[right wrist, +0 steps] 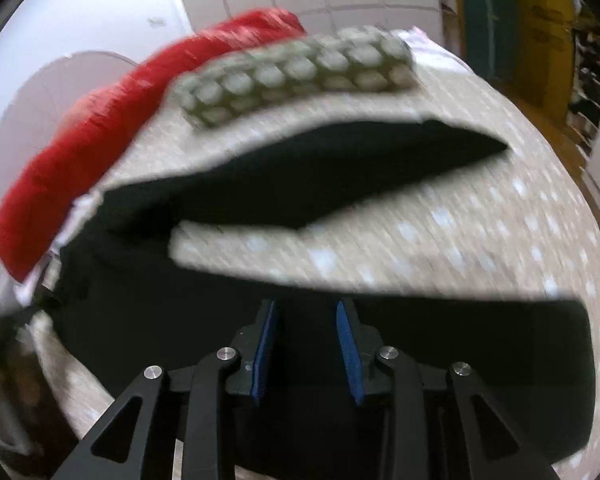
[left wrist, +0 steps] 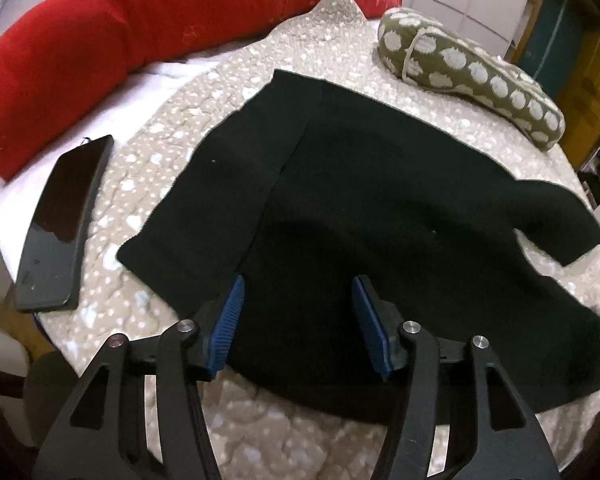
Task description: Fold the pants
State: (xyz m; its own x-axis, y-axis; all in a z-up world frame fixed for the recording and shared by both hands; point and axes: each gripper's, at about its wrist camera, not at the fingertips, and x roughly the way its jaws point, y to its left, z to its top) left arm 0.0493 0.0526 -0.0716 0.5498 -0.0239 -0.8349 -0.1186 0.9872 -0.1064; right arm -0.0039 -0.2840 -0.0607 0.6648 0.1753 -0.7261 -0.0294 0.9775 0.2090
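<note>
Black pants [left wrist: 380,216] lie spread on a beige spotted bedcover [left wrist: 160,160]. In the left wrist view one leg runs to the far left and the other bends off to the right. My left gripper [left wrist: 298,286] is open, its blue pads over the near part of the pants, holding nothing. In the blurred right wrist view the pants [right wrist: 180,292] show both legs, one stretching far right [right wrist: 380,160] and one across the near side. My right gripper [right wrist: 306,306] is open above the near leg, apparently empty.
A black phone [left wrist: 60,224] lies on the bed at the left. A long red bolster [left wrist: 120,40] runs along the far edge. An olive spotted pillow [left wrist: 472,76] lies at the far right; it also shows in the right wrist view [right wrist: 296,76]. The bed edge [left wrist: 592,184] drops off right.
</note>
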